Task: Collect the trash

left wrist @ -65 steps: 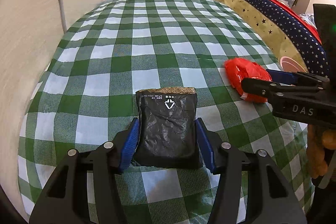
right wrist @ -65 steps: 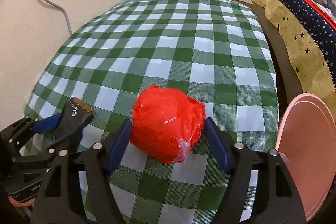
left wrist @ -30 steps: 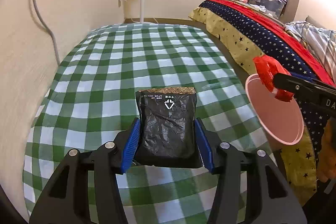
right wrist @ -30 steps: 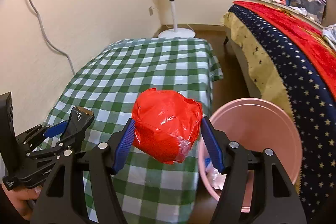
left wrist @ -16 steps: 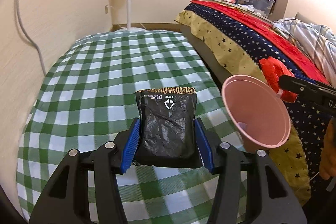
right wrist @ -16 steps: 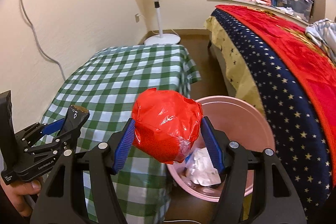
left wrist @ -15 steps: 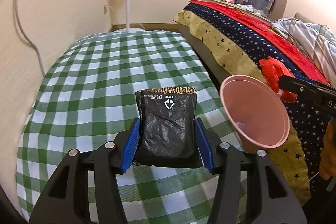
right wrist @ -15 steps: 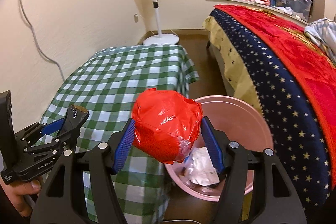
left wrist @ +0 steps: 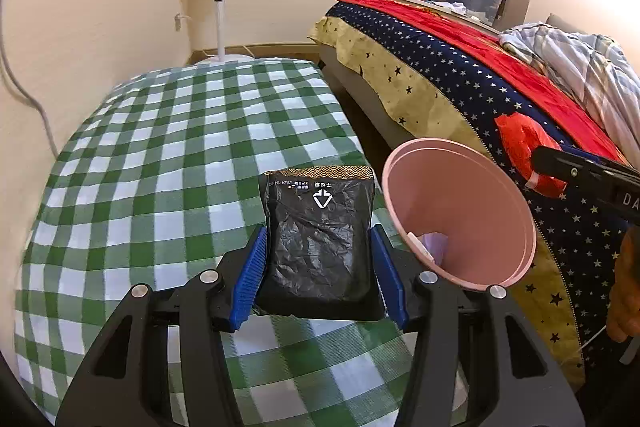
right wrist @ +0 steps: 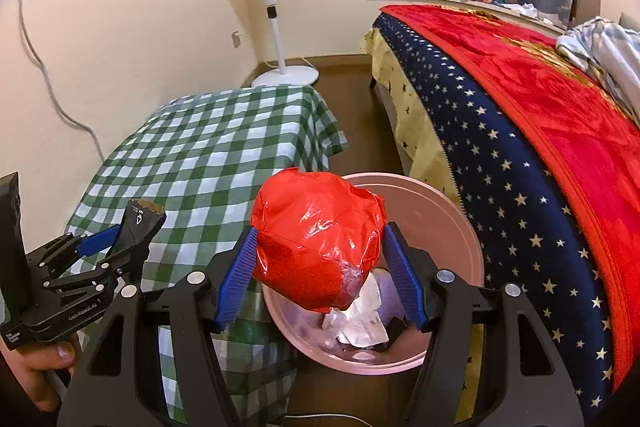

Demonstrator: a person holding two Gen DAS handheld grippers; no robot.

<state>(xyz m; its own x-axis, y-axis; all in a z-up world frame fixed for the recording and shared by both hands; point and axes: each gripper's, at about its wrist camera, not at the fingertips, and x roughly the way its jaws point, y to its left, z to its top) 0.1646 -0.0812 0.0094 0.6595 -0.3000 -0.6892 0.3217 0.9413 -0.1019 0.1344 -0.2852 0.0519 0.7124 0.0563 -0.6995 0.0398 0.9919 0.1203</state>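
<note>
Between the blue pads of the right tool [right wrist: 318, 269] a crumpled red bag [right wrist: 316, 239] is clamped, hanging above the open pink bin [right wrist: 460, 223], not yet let go. The left tool [left wrist: 318, 259] is closed on a flat black packet [left wrist: 320, 239], held over the green-checked table [left wrist: 160, 155] just beside the bin's rim. White paper [right wrist: 360, 323] already lies inside. Both held pieces are left to drop, by my judgement.
</note>
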